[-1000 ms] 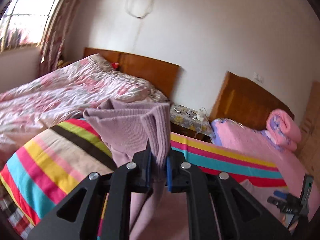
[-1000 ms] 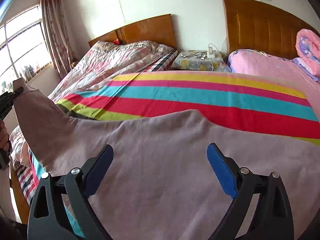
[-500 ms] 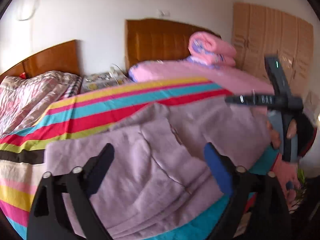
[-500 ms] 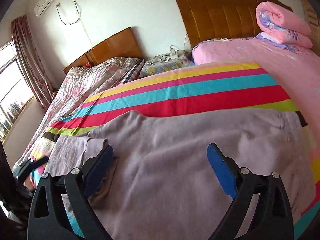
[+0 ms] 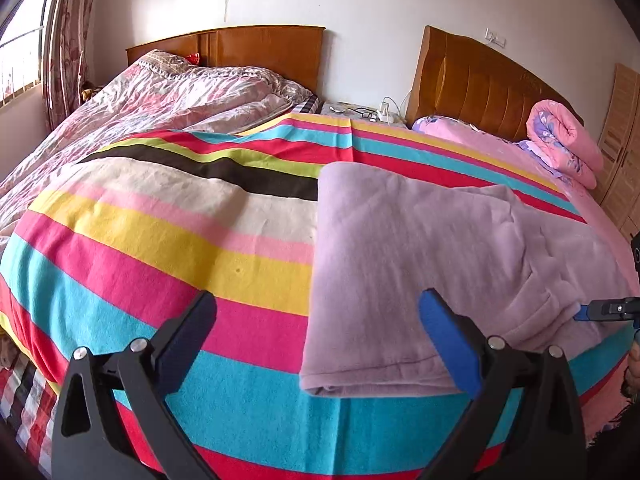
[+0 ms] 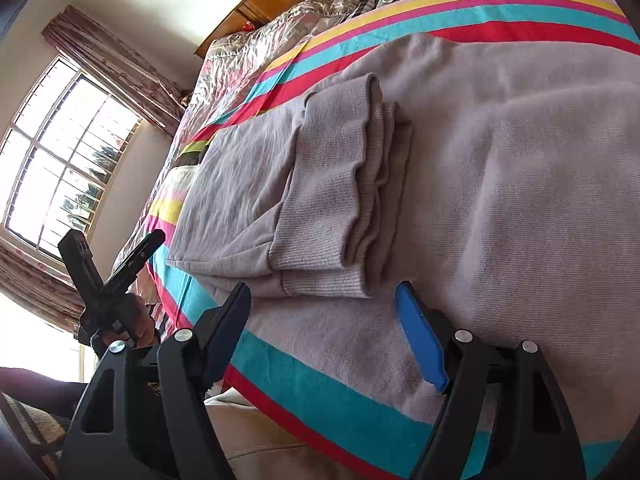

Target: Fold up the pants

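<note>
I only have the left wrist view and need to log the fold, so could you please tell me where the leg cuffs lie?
Observer: The ribbed cuffs lie stacked flat on top of the pants.
Operator: Thank you. Is the right gripper holding them?
Observer: No. The right gripper is open, just short of the cuffs' near edge.
Operator: Can you see my left gripper from there?
Observer: Yes. The left gripper is open, held in a hand beyond the striped blanket's edge, on the window side.
</note>
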`<state>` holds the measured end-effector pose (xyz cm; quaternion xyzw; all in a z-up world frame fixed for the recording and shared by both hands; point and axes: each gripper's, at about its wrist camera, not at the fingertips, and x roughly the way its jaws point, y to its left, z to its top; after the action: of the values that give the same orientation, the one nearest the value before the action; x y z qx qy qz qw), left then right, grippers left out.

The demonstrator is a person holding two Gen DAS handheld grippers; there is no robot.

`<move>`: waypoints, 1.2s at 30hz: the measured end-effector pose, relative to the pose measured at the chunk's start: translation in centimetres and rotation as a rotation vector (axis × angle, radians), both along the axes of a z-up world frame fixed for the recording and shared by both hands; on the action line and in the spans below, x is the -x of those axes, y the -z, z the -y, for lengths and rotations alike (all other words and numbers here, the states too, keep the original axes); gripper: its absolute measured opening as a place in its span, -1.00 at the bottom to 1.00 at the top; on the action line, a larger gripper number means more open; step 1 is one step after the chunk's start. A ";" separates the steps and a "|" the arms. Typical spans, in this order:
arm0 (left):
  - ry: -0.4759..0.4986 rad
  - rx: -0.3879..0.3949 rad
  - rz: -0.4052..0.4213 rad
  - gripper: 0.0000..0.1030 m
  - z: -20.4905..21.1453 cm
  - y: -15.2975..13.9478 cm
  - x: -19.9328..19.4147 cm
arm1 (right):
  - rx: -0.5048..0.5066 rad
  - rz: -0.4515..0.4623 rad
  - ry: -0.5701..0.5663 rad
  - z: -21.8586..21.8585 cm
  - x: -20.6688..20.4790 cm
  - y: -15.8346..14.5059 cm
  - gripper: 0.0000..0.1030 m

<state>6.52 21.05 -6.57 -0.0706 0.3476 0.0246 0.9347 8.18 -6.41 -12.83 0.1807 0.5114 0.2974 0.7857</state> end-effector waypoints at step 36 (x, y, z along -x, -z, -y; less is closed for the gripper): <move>0.067 -0.198 -0.102 0.87 -0.6 3.1 1.7 | -0.087 0.075 0.130 0.5 -1.9 -1.6 -0.72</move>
<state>4.86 21.64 -9.71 0.0350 0.3927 0.0312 0.9185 10.09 -6.92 -11.24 0.2360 0.4553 0.2744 0.8135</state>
